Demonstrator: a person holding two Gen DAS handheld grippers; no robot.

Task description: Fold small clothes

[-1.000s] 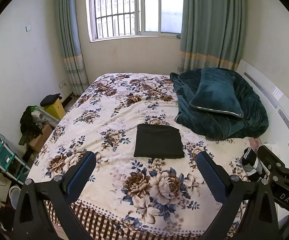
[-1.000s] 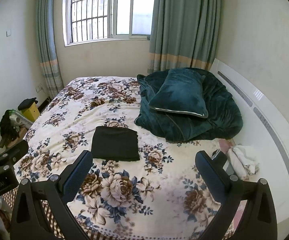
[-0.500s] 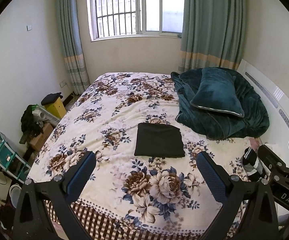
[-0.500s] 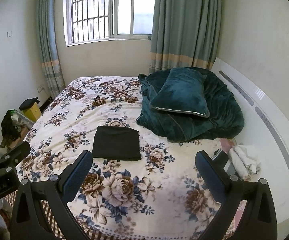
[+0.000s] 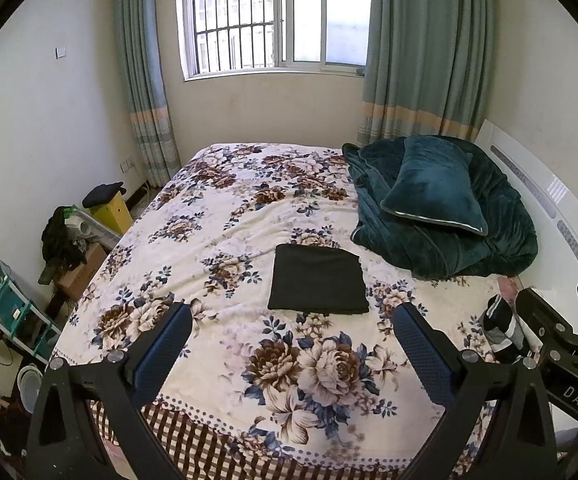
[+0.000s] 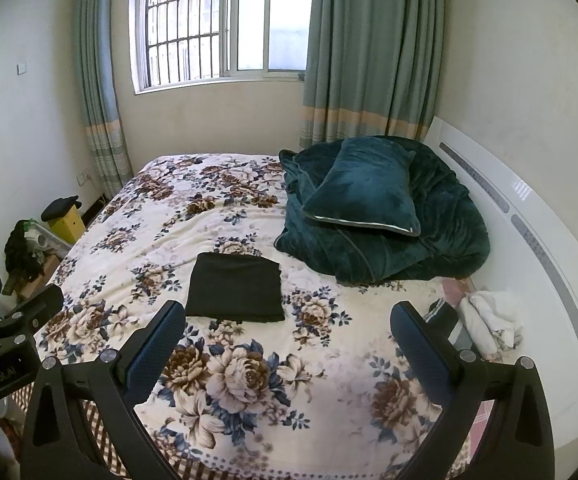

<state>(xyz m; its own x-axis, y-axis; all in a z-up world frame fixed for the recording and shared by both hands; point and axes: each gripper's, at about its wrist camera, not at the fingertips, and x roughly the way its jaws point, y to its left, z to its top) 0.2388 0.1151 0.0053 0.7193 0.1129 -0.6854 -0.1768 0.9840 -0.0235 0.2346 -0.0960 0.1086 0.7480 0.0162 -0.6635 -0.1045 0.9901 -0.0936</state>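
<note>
A black garment [image 5: 318,279], folded into a neat rectangle, lies flat in the middle of the floral bedspread [image 5: 225,216]; it also shows in the right wrist view [image 6: 235,287]. My left gripper [image 5: 291,322] is open and empty, held above the bed's near edge, short of the garment. My right gripper [image 6: 288,322] is open and empty too, to the right of the garment and nearer than it. A striped garment [image 5: 499,326] and a crumpled white one [image 6: 489,318] lie at the bed's right edge by the headboard.
A dark teal blanket [image 5: 449,232] with a teal pillow [image 5: 435,186] on it fills the back right of the bed. The white headboard [image 6: 529,240] runs along the right. Boxes, a yellow bin [image 5: 115,210] and a teal rack [image 5: 13,312] stand on the floor at left.
Both grippers have drifted very slightly; the view has shifted a little. The folded black garment lies where it did and both grippers stay open.
</note>
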